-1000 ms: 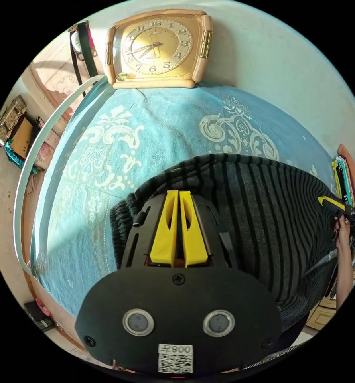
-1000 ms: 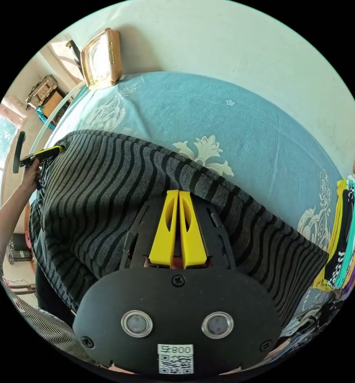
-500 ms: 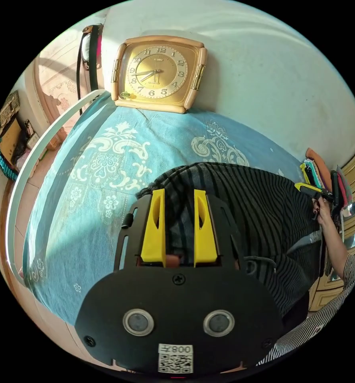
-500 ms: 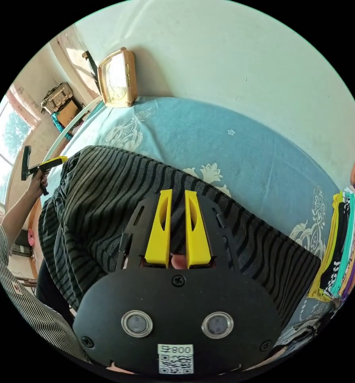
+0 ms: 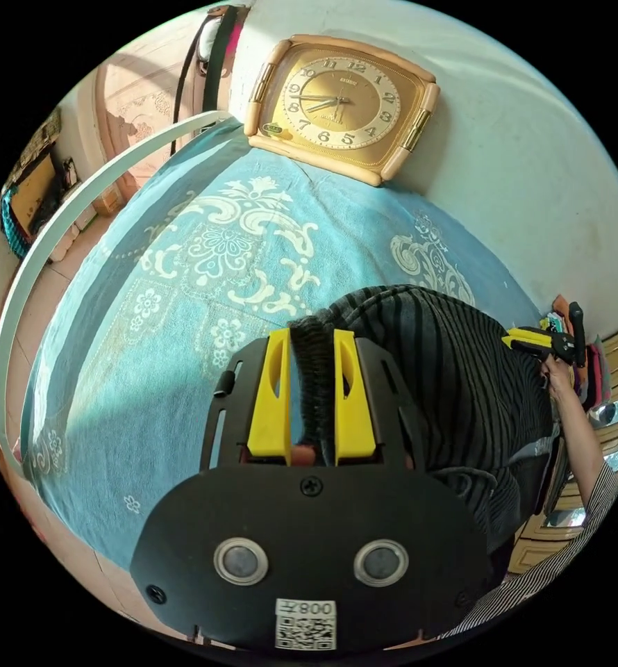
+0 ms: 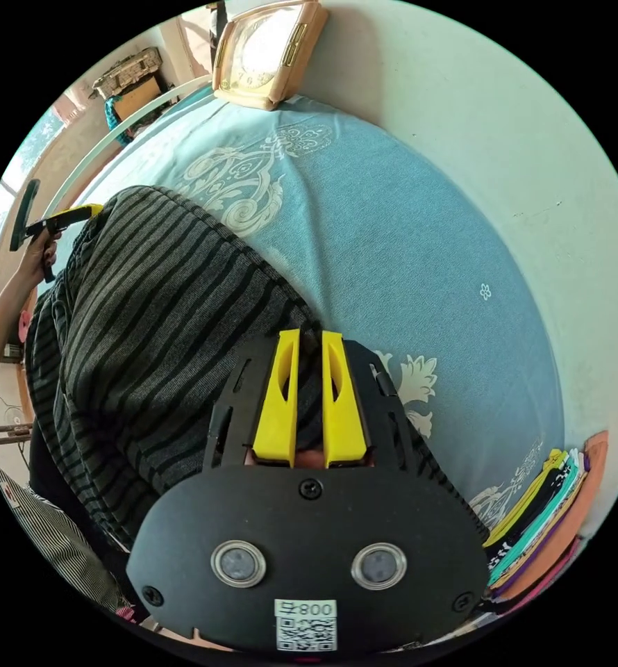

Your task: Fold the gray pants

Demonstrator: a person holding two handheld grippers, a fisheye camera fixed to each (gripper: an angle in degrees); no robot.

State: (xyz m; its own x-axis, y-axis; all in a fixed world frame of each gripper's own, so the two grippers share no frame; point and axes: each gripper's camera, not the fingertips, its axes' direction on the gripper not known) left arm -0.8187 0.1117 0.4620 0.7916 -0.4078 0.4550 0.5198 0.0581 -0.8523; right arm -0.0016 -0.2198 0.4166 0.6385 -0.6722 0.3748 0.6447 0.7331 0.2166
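The gray pants [image 6: 156,306] are lying lengthwise between the left gripper [image 5: 311,389] and right gripper [image 6: 309,396], both parted, gripping nothing

Right gripper [image 6: 309,347], jaws parted, above gray pants [image 6: 163,306] on the blue bedspread [image 6: 406,236].

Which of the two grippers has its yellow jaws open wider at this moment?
The left gripper: its jaws stand clearly apart, with a bunched edge of the gray pants between them. The right gripper shows only a narrow gap over the same pants.
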